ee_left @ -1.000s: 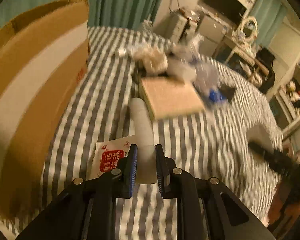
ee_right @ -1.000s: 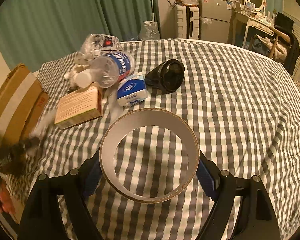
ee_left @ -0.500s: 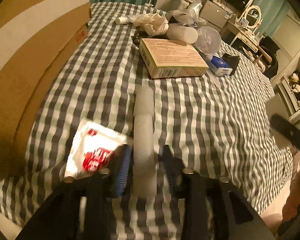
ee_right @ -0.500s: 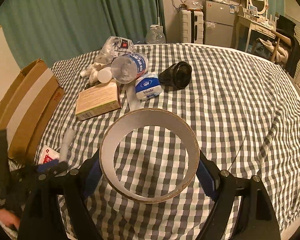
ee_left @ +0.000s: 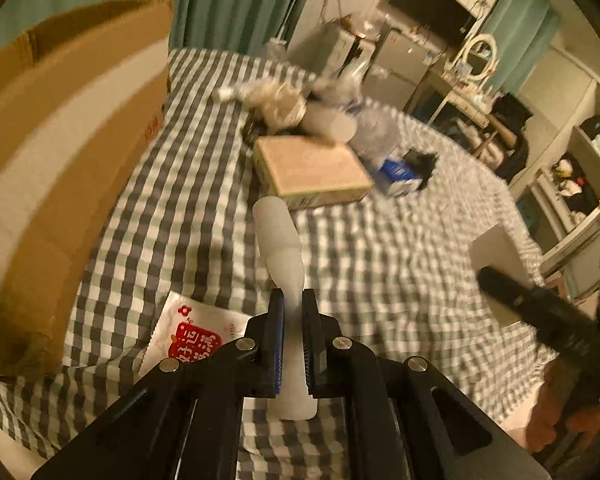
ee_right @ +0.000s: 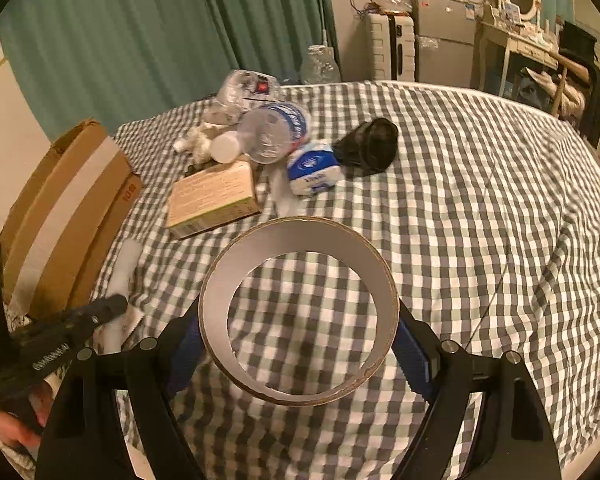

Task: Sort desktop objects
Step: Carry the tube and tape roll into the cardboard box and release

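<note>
So it's all happening on a bed (ee_right: pixel 480 208) with a checked cover. One big cardboard box (ee_left: pixel 60 152) stands along its left edge, and that looks like where stuff is meant to go.

The right hand-held gripper (ee_right: pixel 300 344) is clamped across one wide tape roll (ee_right: pixel 300 312), held up over the near edge of the bed. The left hand-held gripper (ee_left: pixel 292 344) is squeezed tight on the flat end of one white tube (ee_left: pixel 282 256), which sticks out forward over the cover, right beside the box.

My guess: both picks are done and it's the carry-and-drop bit now. Next each gripper needs to swing over the box's open top and let go, without the long tube catching the flap.

Still left in the pile toward the far left corner:
- one flat tan box (ee_right: pixel 216 196)
- one clear plastic bottle (ee_right: pixel 276 132)
- one black cup-like thing (ee_right: pixel 370 146) on its side
- one blue-and-white tissue pack (ee_right: pixel 312 168)
- some crumpled white and clear wrapping I can't count

Plus one red-and-white sachet (ee_left: pixel 192 336) at the near left corner, by the box.
</note>
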`<state>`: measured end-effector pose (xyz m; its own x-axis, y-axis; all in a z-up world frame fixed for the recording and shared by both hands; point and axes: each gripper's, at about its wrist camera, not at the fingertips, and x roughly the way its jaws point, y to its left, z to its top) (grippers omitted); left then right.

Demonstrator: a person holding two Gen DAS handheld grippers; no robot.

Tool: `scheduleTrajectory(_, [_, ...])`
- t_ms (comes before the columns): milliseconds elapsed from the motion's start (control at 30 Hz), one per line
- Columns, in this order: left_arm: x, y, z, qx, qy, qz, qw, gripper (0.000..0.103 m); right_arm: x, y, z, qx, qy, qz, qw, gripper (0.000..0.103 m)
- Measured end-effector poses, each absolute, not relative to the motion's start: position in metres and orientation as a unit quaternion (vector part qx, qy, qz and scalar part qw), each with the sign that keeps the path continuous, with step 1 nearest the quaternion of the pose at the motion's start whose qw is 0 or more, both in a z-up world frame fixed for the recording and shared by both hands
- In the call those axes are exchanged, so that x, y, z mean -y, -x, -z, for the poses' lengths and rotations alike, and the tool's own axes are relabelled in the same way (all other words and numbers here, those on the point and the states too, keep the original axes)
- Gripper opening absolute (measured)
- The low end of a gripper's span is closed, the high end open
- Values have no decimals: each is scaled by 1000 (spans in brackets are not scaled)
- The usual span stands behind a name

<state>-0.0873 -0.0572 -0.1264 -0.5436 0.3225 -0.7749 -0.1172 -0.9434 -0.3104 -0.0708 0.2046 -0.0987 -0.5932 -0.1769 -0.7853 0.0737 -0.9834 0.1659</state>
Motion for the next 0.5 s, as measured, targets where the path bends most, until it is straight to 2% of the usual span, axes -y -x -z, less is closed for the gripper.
scheduleTrajectory(300, [89,78,41,129,385,-901,150,7,-151,52,41,65,-417,897,131,82])
scheduleTrajectory(500, [157,83,-4,103,357,-923,101,7,-67,71,-18,29,-383,900,206,82])
